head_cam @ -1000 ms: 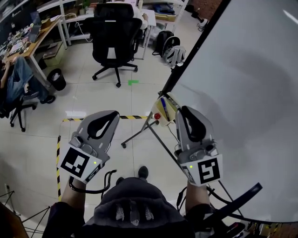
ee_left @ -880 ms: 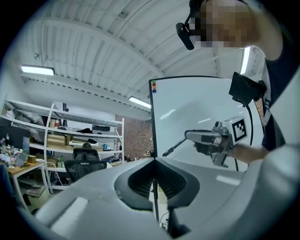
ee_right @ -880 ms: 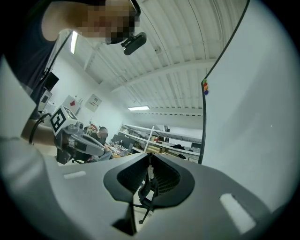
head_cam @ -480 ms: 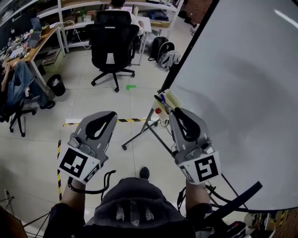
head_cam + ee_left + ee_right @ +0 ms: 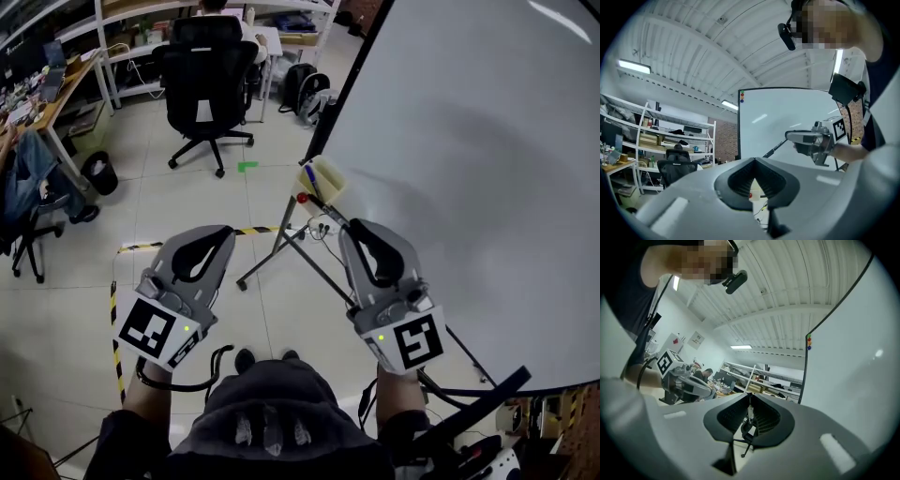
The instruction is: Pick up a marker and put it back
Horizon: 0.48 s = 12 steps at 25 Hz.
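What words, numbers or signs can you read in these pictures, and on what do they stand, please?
None can be read as text.
On the left gripper cube: a square black-and-white code pattern, no letters.
On the right gripper cube: likewise.
The wall signs: too blurred to read.
The chair label: too small to read.

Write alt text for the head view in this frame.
The left gripper and right gripper, both shut and empty, point forward beside a large whiteboard. A pale holder with a blue marker sits at the board's corner ahead; a black office chair stands beyond.
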Each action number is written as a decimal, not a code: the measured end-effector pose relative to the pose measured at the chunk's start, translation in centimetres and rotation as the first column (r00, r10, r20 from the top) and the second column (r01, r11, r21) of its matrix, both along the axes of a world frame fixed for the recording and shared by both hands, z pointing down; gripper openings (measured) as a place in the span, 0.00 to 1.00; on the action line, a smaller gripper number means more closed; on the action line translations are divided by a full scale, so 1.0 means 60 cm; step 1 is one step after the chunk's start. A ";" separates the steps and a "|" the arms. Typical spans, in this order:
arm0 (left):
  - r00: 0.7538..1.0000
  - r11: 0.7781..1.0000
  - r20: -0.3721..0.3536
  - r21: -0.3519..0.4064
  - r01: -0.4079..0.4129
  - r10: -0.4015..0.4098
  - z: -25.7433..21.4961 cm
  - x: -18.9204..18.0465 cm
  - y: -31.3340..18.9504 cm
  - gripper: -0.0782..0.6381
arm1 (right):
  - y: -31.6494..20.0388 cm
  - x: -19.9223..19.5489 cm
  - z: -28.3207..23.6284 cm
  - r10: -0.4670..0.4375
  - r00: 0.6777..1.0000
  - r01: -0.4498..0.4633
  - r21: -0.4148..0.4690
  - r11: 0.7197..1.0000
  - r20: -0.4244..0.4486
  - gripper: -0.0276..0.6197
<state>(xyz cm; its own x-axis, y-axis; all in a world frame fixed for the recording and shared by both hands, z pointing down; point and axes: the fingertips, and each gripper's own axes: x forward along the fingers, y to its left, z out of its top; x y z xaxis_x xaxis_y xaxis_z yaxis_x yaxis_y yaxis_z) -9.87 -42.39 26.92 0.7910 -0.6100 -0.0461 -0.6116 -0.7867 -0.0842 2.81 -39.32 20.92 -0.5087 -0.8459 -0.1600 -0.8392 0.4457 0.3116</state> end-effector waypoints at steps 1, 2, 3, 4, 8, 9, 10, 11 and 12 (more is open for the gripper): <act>1.000 1.000 0.002 0.003 0.000 0.000 -0.002 0.005 0.007 0.12 | 0.009 0.004 -0.003 -0.002 1.000 0.002 0.005 1.000 0.000 0.10; 1.000 1.000 0.003 0.007 0.001 -0.001 -0.004 0.009 0.015 0.12 | 0.019 0.008 -0.006 -0.005 1.000 0.005 0.011 1.000 0.002 0.10; 1.000 1.000 0.004 0.011 0.003 -0.003 -0.008 0.013 0.024 0.12 | 0.030 0.012 -0.010 -0.009 1.000 0.009 0.018 1.000 0.003 0.10; 1.000 1.000 0.006 0.014 0.005 -0.005 -0.011 0.018 0.035 0.12 | 0.044 0.016 -0.013 -0.014 1.000 0.014 0.023 1.000 0.006 0.10; 1.000 0.999 0.017 0.031 0.019 -0.019 -0.021 0.049 0.096 0.12 | 0.110 0.043 -0.015 -0.047 0.999 0.047 0.034 0.998 0.013 0.10; 1.000 0.999 0.019 0.038 0.024 -0.025 -0.024 0.060 0.114 0.12 | 0.129 0.052 -0.014 -0.058 0.998 0.057 0.035 0.998 0.012 0.10; 0.999 0.999 0.020 0.044 0.031 -0.032 -0.026 0.072 0.134 0.12 | 0.149 0.062 -0.012 -0.069 0.998 0.068 0.036 0.997 0.010 0.10; 0.999 0.998 0.020 0.048 0.040 -0.041 -0.027 0.084 0.154 0.12 | 0.170 0.072 -0.009 -0.081 0.997 0.080 0.035 0.996 0.011 0.10; 0.998 0.997 0.019 0.049 0.052 -0.053 -0.026 0.095 0.176 0.12 | 0.193 0.084 -0.004 -0.093 0.996 0.093 0.032 0.995 0.012 0.10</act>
<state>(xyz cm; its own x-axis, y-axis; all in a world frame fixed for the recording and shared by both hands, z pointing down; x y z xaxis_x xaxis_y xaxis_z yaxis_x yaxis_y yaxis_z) -4.15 -31.84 25.37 0.7592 -0.6480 -0.0611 -0.6495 -0.7484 -0.1343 7.83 -27.76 20.68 -0.5827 -0.7895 -0.1928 -0.7987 0.5123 0.3157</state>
